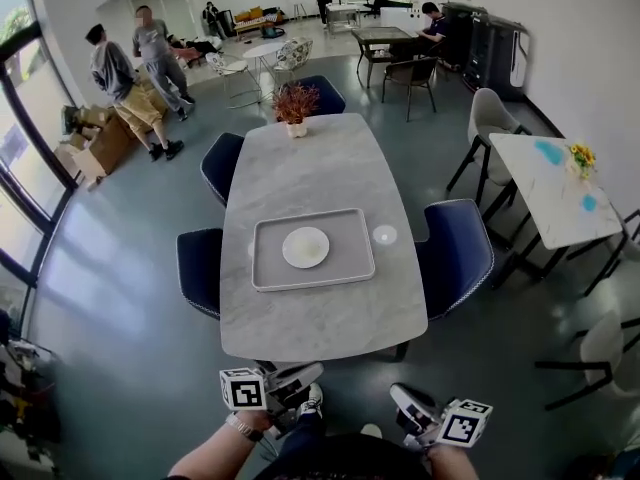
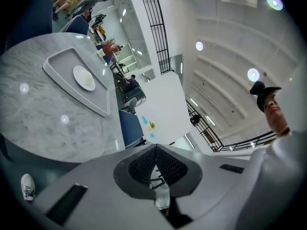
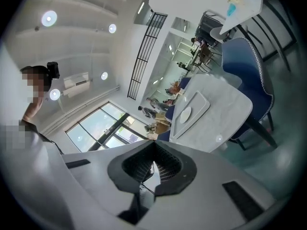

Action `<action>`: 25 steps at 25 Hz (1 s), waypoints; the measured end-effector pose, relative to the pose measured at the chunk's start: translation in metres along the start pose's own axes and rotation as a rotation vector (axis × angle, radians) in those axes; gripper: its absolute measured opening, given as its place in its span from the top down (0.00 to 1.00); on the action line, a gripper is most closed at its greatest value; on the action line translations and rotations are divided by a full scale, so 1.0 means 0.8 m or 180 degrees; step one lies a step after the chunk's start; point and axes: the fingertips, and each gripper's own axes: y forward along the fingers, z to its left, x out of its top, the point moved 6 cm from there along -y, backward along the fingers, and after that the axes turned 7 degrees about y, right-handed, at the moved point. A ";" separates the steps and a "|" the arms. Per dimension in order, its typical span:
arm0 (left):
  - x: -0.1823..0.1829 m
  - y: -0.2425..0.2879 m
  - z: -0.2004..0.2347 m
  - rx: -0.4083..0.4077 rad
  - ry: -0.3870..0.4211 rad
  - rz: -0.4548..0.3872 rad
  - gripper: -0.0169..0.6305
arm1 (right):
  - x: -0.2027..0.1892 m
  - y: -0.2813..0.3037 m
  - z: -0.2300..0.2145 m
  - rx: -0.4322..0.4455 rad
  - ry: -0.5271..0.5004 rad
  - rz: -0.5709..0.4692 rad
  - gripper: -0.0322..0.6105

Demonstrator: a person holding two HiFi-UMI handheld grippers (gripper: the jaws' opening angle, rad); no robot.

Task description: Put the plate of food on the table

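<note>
Round white plate [image 1: 305, 247] sits in the grey rectangular tray [image 1: 268, 268] on the marble worktop [image 1: 320, 168]. The left gripper [image 1: 300, 376] and right gripper [image 1: 405, 400] look parked low, jaws closed, empty.

The head view looks steeply down from off the near end of the table [image 1: 320, 168]. Both gripper views tilt up toward the ceiling [image 2: 230, 42]. All three views share the table and tray [image 1: 345, 258].

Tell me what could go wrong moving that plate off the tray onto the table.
1. The plate lies flat in the rimmed tray; jaws may slip off its low edge or catch the rim.
2. The left gripper and right gripper are shut and empty; reaching in closed would only shove the plate.
3. The small round disc right of the tray could get knocked.
</note>
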 end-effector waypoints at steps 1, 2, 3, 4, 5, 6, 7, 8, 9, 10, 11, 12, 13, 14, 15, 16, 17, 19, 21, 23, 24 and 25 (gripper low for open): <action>-0.012 0.002 -0.011 0.0003 0.0011 -0.0026 0.96 | -0.001 -0.006 -0.001 0.0027 -0.0002 0.0067 0.93; -0.025 0.004 -0.021 0.0016 0.0012 -0.0054 0.96 | -0.003 -0.013 -0.002 0.0045 -0.0009 0.0145 0.93; -0.040 0.004 -0.031 0.0033 0.0010 -0.0086 0.96 | -0.006 -0.020 -0.004 0.0058 -0.0020 0.0226 0.93; -0.055 0.004 -0.039 0.0057 0.0007 -0.0122 0.96 | -0.010 -0.027 -0.006 0.0075 -0.0027 0.0302 0.93; -0.068 0.002 -0.047 0.0088 0.0005 -0.0158 0.96 | -0.014 -0.033 -0.009 0.0094 -0.0026 0.0370 0.93; -0.081 0.001 -0.055 0.0121 0.0002 -0.0191 0.96 | -0.017 -0.038 -0.012 0.0108 -0.0029 0.0433 0.93; -0.093 0.000 -0.062 0.0156 0.0000 -0.0216 0.96 | -0.018 -0.044 -0.014 0.0108 -0.0054 0.0497 0.93; -0.106 -0.001 -0.070 0.0194 -0.0001 -0.0233 0.96 | -0.019 -0.050 -0.014 0.0098 -0.0109 0.0561 0.93; -0.117 -0.002 -0.077 0.0232 0.0000 -0.0245 0.96 | -0.019 -0.055 -0.013 0.0094 -0.0161 0.0624 0.93; -0.128 -0.003 -0.084 0.0263 -0.0007 -0.0259 0.96 | -0.021 -0.059 -0.012 0.0122 -0.0157 0.0676 0.93; -0.137 -0.004 -0.090 0.0282 -0.0031 -0.0282 0.96 | -0.025 -0.062 -0.011 0.0174 -0.0102 0.0719 0.93; -0.145 -0.006 -0.095 0.0290 -0.0067 -0.0318 0.96 | -0.029 -0.064 -0.010 0.0218 -0.0059 0.0756 0.93; -0.152 -0.008 -0.099 0.0293 -0.0097 -0.0357 0.96 | -0.031 -0.065 -0.010 0.0240 -0.0057 0.0790 0.93; -0.156 -0.010 -0.103 0.0298 -0.0100 -0.0388 0.96 | -0.033 -0.066 -0.009 0.0254 -0.0062 0.0824 0.93; -0.159 -0.013 -0.107 0.0308 -0.0080 -0.0408 0.96 | -0.037 -0.066 -0.008 0.0271 -0.0050 0.0861 0.93; -0.162 -0.015 -0.112 0.0320 -0.0058 -0.0428 0.96 | -0.041 -0.066 -0.007 0.0279 -0.0052 0.0905 0.93; -0.164 -0.019 -0.117 0.0332 -0.0054 -0.0458 0.96 | -0.046 -0.066 -0.006 0.0277 -0.0070 0.0952 0.93; -0.171 -0.027 -0.125 0.0356 -0.0070 -0.0520 0.96 | -0.058 -0.063 -0.004 0.0291 -0.0058 0.1053 0.93; -0.178 -0.033 -0.131 0.0385 -0.0062 -0.0549 0.96 | -0.069 -0.058 -0.002 0.0327 -0.0036 0.1161 0.93; -0.184 -0.039 -0.137 0.0418 -0.0026 -0.0556 0.96 | -0.078 -0.051 0.002 0.0345 -0.0116 0.1258 0.93; -0.187 -0.044 -0.139 0.0424 0.0004 -0.0556 0.96 | -0.083 -0.047 0.004 0.0357 -0.0151 0.1296 0.93; -0.189 -0.050 -0.140 0.0419 0.0033 -0.0555 0.96 | -0.090 -0.043 0.007 0.0374 -0.0145 0.1326 0.93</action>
